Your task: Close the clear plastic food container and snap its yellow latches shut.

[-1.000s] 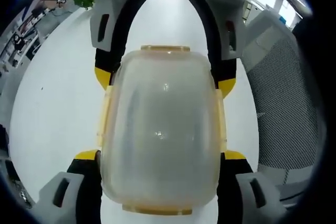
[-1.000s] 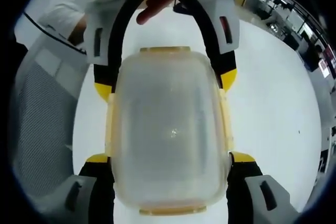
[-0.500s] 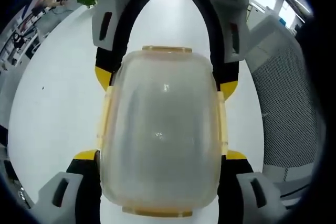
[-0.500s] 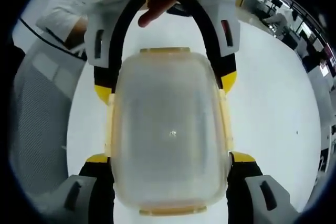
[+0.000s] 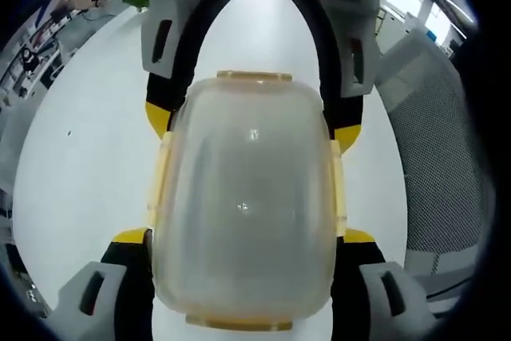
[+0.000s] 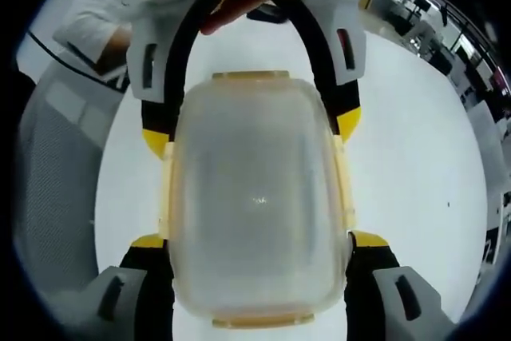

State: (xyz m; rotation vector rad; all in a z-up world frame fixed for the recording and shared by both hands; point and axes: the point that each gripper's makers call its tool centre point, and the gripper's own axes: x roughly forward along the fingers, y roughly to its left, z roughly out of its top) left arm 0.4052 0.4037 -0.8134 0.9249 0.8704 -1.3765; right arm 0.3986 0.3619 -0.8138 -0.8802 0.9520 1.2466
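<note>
The clear, rounded plastic food container with pale yellow latches [image 5: 243, 221] sat on a white tabletop [image 5: 80, 165], directly between the two grippers, which faced each other across it. In the left gripper view, the left gripper [image 5: 243, 239] had its yellow-tipped black jaws set against the container's two long sides, closed on it, while the right gripper [image 5: 253, 121] came down from the top of the picture and gripped the far end in the same way. The right gripper view showed the mirror arrangement around the container [image 6: 257, 205], with a fingertip [image 6: 231, 9] of the person visible beyond. The lid looked seated, and the yellow latches along the edges [image 5: 337, 189] seemed to lie flat, though the blur made it hard to tell whether each was snapped.

The main risk I judged was in the squeeze: pressing the flexible walls too hard from both ends could bow the box and pop a latch loose, or the smooth plastic could slip out of the jaws and skid across the slick tabletop.
</note>
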